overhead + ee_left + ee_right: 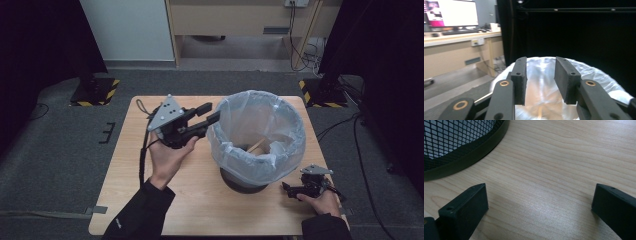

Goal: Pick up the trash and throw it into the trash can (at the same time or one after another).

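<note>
The round black mesh waste bin lined with a translucent white plastic bag (257, 137) stands directly ahead of the left gripper (214, 112), its bag rim just past the jaw tips. Those jaws stand partly apart, holding nothing. The right gripper (287, 187) rests wide open on the pale wooden table (125, 175), bin base beside it. Judged step: fitting the liner. Next move calls for pinching the bag rim squarely.
</note>
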Available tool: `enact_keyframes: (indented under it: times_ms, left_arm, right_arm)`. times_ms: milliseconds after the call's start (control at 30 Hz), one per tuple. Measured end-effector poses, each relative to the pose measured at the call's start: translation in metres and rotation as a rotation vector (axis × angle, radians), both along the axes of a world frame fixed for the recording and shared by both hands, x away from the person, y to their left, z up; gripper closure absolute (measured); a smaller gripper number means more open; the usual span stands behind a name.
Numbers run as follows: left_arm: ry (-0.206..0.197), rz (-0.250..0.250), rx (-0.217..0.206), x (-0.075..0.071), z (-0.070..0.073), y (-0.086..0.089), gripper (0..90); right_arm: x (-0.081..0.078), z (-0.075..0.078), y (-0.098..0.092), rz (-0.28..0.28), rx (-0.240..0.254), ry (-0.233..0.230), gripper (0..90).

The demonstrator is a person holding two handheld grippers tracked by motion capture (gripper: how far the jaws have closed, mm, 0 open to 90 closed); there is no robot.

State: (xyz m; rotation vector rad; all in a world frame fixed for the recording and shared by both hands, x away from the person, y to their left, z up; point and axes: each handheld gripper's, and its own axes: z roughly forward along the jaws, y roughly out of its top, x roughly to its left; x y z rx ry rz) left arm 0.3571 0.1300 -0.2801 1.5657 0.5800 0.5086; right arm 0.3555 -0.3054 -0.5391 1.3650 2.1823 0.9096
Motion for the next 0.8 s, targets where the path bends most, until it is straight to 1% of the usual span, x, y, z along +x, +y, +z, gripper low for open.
enact_keyframes:
  times_ms: [67, 133, 233, 300, 367, 400, 567, 667, 733, 800]
  left_arm:
    - [0.001, 0.031, 0.011, -0.001, -0.002, 0.015, 59.4]
    - [0.01, 0.06, 0.01, -0.002, -0.006, 0.028, 57.2]
    - [0.032, 0.11, 0.022, 0.0, -0.017, 0.049, 52.5]
    - [0.055, 0.133, 0.026, 0.001, -0.026, 0.059, 50.6]
    - [0.087, 0.16, 0.038, 0.004, -0.041, 0.071, 48.7]
    - [0.101, 0.17, 0.052, 0.006, -0.048, 0.075, 47.7]
    - [0.188, 0.222, 0.091, 0.015, -0.087, 0.093, 43.6]
    - [0.225, 0.242, 0.119, 0.02, -0.105, 0.099, 41.3]
    - [0.248, 0.25, 0.146, 0.023, -0.116, 0.102, 39.6]
    - [0.272, 0.26, 0.16, 0.026, -0.127, 0.105, 37.9]
  right_arm:
    - [0.0, 0.0, 0.0, 0.0, 0.0, 0.0, 0.8]
    - [0.0, 0.0, 0.0, 0.0, 0.0, 0.0, 0.8]
    - [0.0, 0.0, 0.0, 0.0, 0.0, 0.0, 0.8]
    - [0.0, 0.0, 0.0, 0.0, 0.0, 0.0, 0.8]
    - [0.0, 0.0, 0.0, 0.0, 0.0, 0.0, 0.8]
    - [0.0, 0.0, 0.0, 0.0, 0.0, 0.0, 0.8]
    - [0.0, 0.0, 0.0, 0.0, 0.0, 0.0, 0.8]
    - [0.0, 0.0, 0.0, 0.0, 0.0, 0.0, 0.8]
    - [0.0, 0.0, 0.0, 0.0, 0.0, 0.0, 0.8]
    - [0.0, 0.0, 0.0, 0.0, 0.0, 0.0, 0.8]
